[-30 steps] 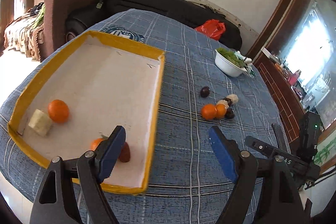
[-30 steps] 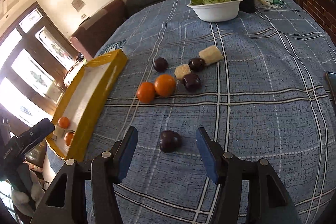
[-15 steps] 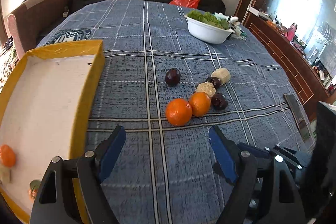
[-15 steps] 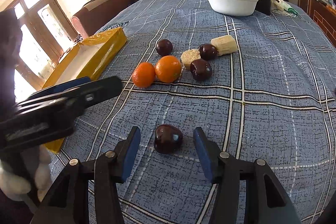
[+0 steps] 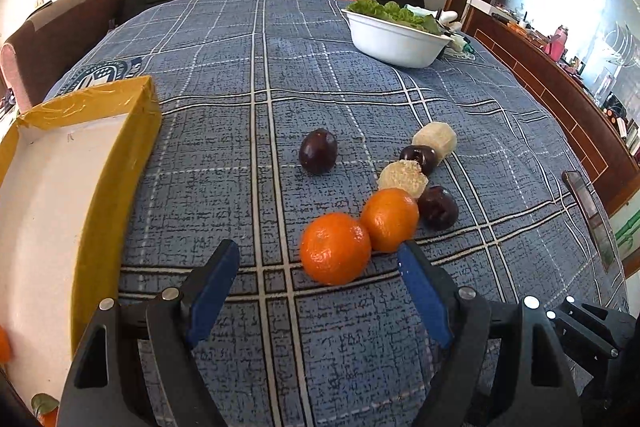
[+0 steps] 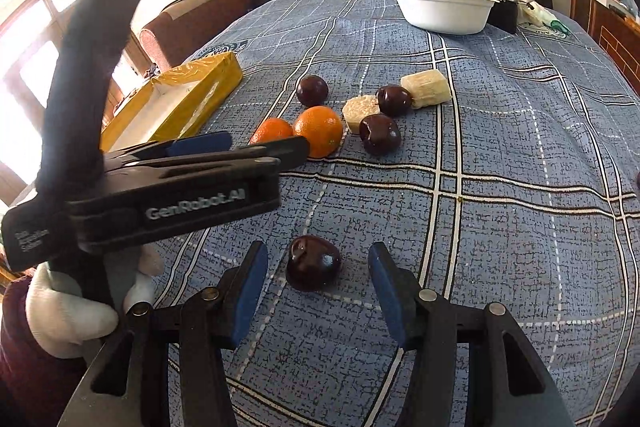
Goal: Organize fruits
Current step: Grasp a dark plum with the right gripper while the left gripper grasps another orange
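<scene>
- The right gripper (image 6: 314,291) is spread wide around a lone dark plum (image 6: 314,263); close off-centre and that round fruit could roll across the cloth.
- The left gripper (image 5: 318,291), wide and empty, faces the nearest orange (image 5: 335,248), which touches a second orange (image 5: 390,219); a nudge could scatter both, well away from the yellow tray (image 5: 120,163).

Table under blue plaid cloth (image 5: 224,99). Yellow-rimmed tray (image 5: 116,163) at frame left. Centre: two oranges (image 5: 335,247) touching, three dark plums (image 5: 318,151) and two pale cut chunks (image 5: 435,140) close by. White bowl of greens (image 5: 394,41) upper right. In the right wrist view, a lone plum (image 6: 314,262) lower centre.
</scene>
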The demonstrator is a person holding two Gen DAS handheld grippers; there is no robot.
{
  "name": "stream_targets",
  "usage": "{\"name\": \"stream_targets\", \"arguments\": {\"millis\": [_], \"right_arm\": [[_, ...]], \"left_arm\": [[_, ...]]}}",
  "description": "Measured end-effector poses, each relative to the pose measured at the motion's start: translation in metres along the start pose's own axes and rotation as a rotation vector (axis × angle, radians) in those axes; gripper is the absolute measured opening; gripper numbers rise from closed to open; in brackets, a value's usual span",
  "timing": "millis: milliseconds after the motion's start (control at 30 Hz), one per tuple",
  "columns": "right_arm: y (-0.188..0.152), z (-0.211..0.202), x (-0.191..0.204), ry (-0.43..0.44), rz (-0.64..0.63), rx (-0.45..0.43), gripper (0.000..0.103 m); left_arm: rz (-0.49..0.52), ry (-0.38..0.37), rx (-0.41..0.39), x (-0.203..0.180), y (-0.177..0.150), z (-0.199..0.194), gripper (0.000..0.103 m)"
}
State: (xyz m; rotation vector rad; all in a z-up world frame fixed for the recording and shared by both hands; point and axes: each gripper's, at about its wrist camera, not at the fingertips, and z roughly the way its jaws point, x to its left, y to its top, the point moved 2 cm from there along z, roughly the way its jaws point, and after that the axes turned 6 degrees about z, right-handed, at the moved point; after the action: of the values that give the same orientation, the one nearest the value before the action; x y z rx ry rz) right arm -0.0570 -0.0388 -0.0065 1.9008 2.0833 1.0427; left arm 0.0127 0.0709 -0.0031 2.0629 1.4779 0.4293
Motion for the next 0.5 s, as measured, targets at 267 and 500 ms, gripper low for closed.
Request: {"name": "stream_targets", "arguments": {"millis": [267,500], "right_arm": [[0.000,0.000,0.000,-0.025,-0.004,0.002,0.036],[-0.004,-0.006,0.007,-0.034,-0.028,0.001,0.029]], "left_arm": [[0.048,0.039,0.026,-0.009,0.001,0.008,0.076],[0.066,0.047,0.009,-0.017,-0.004,-0.005,0.031]]}}
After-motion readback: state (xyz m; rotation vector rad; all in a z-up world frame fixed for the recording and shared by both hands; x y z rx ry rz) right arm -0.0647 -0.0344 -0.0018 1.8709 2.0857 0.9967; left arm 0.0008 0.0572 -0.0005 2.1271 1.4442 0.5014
